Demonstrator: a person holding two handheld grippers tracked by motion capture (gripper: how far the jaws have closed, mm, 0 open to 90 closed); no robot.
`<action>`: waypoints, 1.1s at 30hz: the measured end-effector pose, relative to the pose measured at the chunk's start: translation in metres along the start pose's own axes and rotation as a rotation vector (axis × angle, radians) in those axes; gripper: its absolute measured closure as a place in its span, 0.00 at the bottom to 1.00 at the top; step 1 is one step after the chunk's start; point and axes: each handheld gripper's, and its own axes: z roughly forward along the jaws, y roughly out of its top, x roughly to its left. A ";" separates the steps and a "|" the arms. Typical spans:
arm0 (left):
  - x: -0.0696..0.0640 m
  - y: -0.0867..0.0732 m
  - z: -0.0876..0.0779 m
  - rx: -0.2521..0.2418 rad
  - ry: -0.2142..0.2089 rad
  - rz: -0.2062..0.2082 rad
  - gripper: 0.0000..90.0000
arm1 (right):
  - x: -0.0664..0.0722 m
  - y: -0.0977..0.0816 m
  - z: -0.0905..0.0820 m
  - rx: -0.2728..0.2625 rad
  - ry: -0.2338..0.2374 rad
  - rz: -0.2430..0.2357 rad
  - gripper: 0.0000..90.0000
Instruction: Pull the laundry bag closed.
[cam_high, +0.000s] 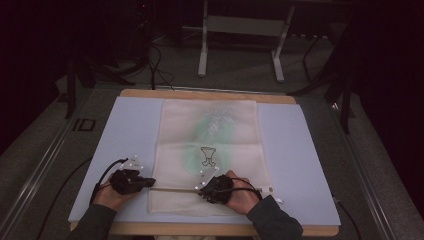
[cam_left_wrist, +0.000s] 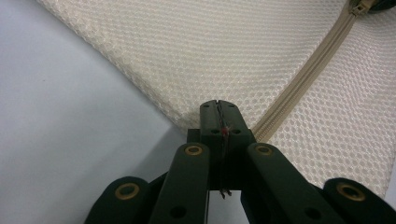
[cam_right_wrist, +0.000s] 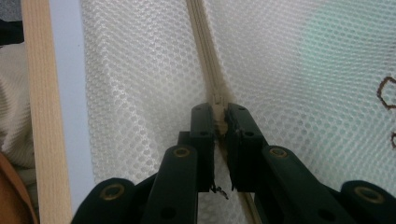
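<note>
Left gripper (cam_left_wrist: 218, 109) jaws together, clamped on bag (cam_left_wrist: 224, 56) edge; right gripper (cam_right_wrist: 219, 116) pinched what looked like the zipper pull (cam_right_wrist: 218, 122).

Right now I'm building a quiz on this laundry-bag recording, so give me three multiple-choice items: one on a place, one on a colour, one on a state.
1. Where does the mesh bag lie?
A. Flat on the pale blue mat
B. On the floor
C. Hung from a rack

2. What colour is the zipper tape?
A. Red
B. Beige
C. Black

3. How does the right gripper stand?
A. Wide open above the bag
B. Shut on the zipper pull
C. Shut on the mat's edge

Answers:
1 A: the high view shows the bag spread flat on the mat.
2 B: the left gripper view shows a beige tape running across the cream mesh.
3 B: the right gripper view shows its jaws pinching a small beige piece on the zipper line.
</note>
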 end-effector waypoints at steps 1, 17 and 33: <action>0.000 0.000 0.000 0.000 0.000 0.000 1.00 | -0.001 -0.001 0.000 0.000 -0.001 -0.008 0.91; 0.000 0.000 0.000 0.003 0.004 0.003 1.00 | -0.002 -0.005 -0.005 0.007 -0.003 -0.005 0.91; 0.000 0.000 0.000 0.004 0.005 0.005 1.00 | -0.006 -0.013 -0.012 0.018 0.000 0.006 0.91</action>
